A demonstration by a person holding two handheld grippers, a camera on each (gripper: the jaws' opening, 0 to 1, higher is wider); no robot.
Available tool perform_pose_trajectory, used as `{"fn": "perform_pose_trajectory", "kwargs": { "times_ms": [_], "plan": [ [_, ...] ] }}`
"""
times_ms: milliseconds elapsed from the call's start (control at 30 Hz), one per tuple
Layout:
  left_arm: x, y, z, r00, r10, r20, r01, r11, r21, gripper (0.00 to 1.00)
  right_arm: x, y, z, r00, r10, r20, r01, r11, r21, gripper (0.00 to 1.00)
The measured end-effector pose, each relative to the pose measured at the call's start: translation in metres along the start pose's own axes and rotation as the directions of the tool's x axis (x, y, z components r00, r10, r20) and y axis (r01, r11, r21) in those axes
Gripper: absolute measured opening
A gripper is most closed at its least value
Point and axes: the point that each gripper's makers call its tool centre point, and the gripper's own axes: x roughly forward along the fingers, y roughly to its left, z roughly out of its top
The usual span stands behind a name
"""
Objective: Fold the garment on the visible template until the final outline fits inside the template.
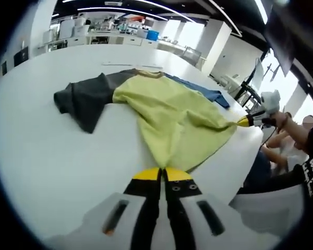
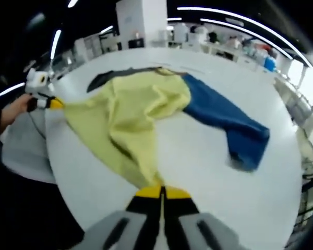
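You're working in a big open-plan lab or office hall. Long strip lights (image 1: 120, 8) run across a dark ceiling, and thick white pillars (image 1: 216, 41) stand between the work areas. Your large white desk (image 1: 47, 151) sits in the middle, and behind it you can see rows of white benches (image 1: 83, 39) crowded with equipment and a blue bin (image 1: 153, 35). Bright daylight comes through windows (image 1: 190, 34) along the far wall.

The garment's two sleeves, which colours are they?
One sleeve is blue, the other dark grey; the right gripper view shows blue best.
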Motion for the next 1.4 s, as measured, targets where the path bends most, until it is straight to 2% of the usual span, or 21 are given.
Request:
{"fn": "perform_pose_trajectory", "kwargs": {
  "times_ms": [267, 467, 600, 933, 1200, 1333, 1400],
  "plan": [
    [-0.010, 0.002, -0.015, 0.999, 0.005, -0.041, -0.005, 1.000, 0.008, 0.00, -0.011, 0.009, -0.008, 0.998, -0.058, 0.034, 0.057, 0.998, 0.015, 0.00],
    [-0.015, 0.004, -0.025, 0.998, 0.024, -0.066, -0.023, 1.000, 0.016, 0.00, -0.015, 0.016, -0.015, 0.996, -0.087, 0.033, 0.086, 0.996, 0.003, 0.00],
    [-0.017, 0.006, -0.028, 0.997, 0.025, -0.073, -0.025, 1.000, 0.004, 0.00, -0.015, 0.017, -0.016, 0.994, -0.101, 0.040, 0.099, 0.994, 0.048, 0.00],
    [-0.020, 0.014, -0.034, 0.992, 0.070, -0.106, -0.065, 0.996, 0.055, 0.00, -0.014, 0.033, -0.030, 0.993, -0.119, 0.026, 0.116, 0.990, 0.079, 0.00],
    [-0.015, 0.019, -0.042, 0.988, 0.085, -0.130, -0.076, 0.994, 0.073, 0.00, -0.009, 0.034, -0.035, 0.993, -0.119, 0.018, 0.117, 0.989, 0.089, 0.00],
    [-0.014, 0.021, -0.043, 0.987, 0.091, -0.132, -0.084, 0.995, 0.061, 0.00, -0.008, 0.034, -0.036, 0.994, -0.109, 0.007, 0.107, 0.990, 0.092, 0.00],
    [-0.015, 0.024, -0.043, 0.985, 0.115, -0.131, -0.110, 0.993, 0.042, 0.01, -0.008, 0.033, -0.035, 0.995, -0.098, 0.008, 0.096, 0.988, 0.119, 0.00]
  ]
}}
